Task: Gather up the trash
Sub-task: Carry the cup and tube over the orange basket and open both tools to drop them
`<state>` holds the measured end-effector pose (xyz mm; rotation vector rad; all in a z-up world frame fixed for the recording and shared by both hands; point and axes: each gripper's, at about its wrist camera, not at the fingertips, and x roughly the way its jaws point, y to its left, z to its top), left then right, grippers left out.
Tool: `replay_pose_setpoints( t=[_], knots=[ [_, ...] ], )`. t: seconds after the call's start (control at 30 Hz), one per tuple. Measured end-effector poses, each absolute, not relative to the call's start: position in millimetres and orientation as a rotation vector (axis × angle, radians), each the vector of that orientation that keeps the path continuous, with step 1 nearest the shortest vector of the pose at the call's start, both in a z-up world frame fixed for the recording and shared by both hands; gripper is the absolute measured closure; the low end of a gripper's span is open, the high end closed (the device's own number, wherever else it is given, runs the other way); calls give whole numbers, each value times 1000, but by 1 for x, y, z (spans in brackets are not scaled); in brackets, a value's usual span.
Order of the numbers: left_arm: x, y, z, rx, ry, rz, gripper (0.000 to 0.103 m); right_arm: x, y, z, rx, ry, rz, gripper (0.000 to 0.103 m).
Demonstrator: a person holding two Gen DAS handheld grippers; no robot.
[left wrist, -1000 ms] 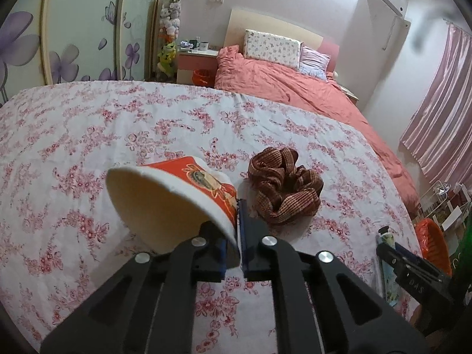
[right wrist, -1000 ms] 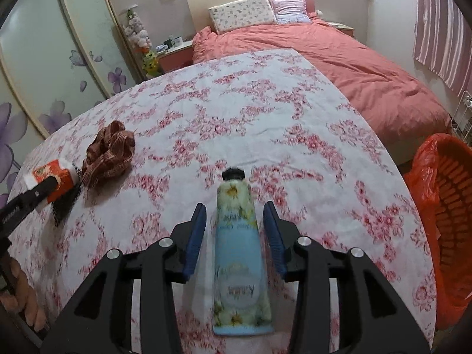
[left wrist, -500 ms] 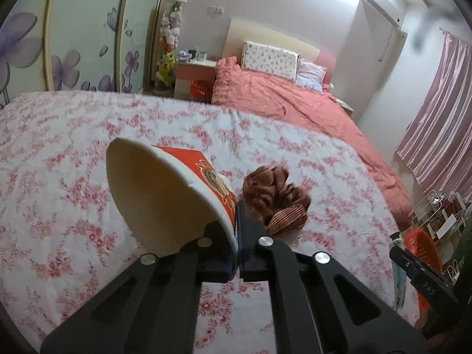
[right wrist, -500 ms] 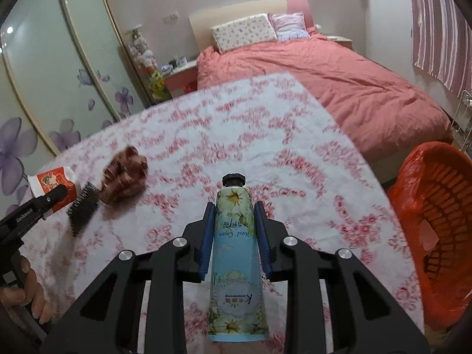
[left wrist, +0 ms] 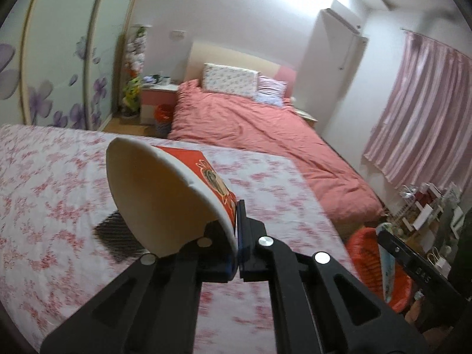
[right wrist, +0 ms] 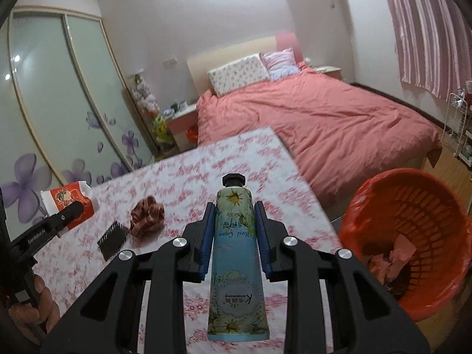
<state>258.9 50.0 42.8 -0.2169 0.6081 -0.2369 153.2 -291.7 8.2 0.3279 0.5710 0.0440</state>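
My left gripper [left wrist: 237,221] is shut on the rim of a red and white paper cup [left wrist: 165,194], held above the floral-covered table [left wrist: 44,183]; the cup also shows in the right wrist view [right wrist: 69,203]. My right gripper [right wrist: 234,227] is shut on a blue floral hand cream tube [right wrist: 234,253], lifted above the table, cap pointing forward. An orange trash basket [right wrist: 419,236] with paper scraps inside stands on the floor to the right of the table; it also shows in the left wrist view [left wrist: 365,253].
A black hairbrush [right wrist: 113,240] and a brown scrunchie [right wrist: 147,216] lie on the table [right wrist: 183,183]. Beyond it are a bed with a pink duvet [right wrist: 324,124], a nightstand [right wrist: 181,124], wardrobe doors [right wrist: 59,103] on the left and a shelf rack [right wrist: 460,124] at the right.
Both grippers have risen from the table with their loads and swung right, toward the basket. The right gripper closed on the tube, which lay on the table a second ago.
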Motion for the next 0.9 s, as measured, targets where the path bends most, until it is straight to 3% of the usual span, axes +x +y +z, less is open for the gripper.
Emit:
replay_pose_setpoints(
  t=[0.4, 0.9],
  knots=[
    [228, -65, 57, -188, 604, -484, 99, 116, -371, 16, 389, 477, -106, 76],
    [217, -214, 14, -85, 694, -745, 99, 113, -462, -26, 512, 489, -259, 76]
  ],
)
